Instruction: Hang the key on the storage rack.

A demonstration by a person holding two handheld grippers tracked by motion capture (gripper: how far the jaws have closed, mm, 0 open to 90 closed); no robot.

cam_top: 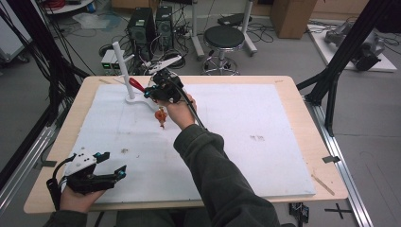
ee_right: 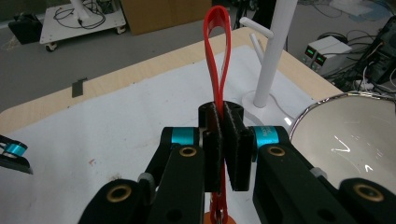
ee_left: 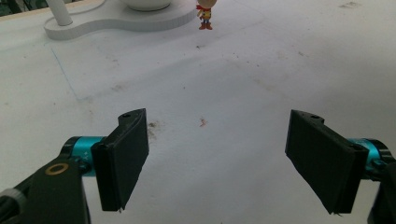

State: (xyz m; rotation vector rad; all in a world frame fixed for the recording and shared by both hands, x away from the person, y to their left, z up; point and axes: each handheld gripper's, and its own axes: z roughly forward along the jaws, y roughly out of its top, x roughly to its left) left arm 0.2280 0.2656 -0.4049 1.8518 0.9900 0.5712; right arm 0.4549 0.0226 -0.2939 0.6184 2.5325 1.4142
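**Red Strap Loop Held Toward the White Hook Stand**

The right tongs (ee_right: 223, 154) are clamping a red strap loop (ee_right: 218, 56), with both jaws pressed flat against the doubled strap. The loop is standing clear beyond the jaw tips, its long axis running along the tongs and pointing toward 12 o'clock in the right gripper view. In the high view the red end (cam_top: 136, 84) is pointing toward 10 o'clock, just beside the white hook stand (cam_top: 124, 66). A small figurine (cam_top: 161, 115) is hanging below the right hand.

Handling judgement: the strap appears thin, light and flexible, and the figurine is likely to swing. Gripping near the loop's base, as here, is leaving the opening free.

The left tongs (ee_left: 217, 158) are resting near the counter (cam_top: 293, 99) at 7 o'clock, jaws spread wide and gripping nothing.
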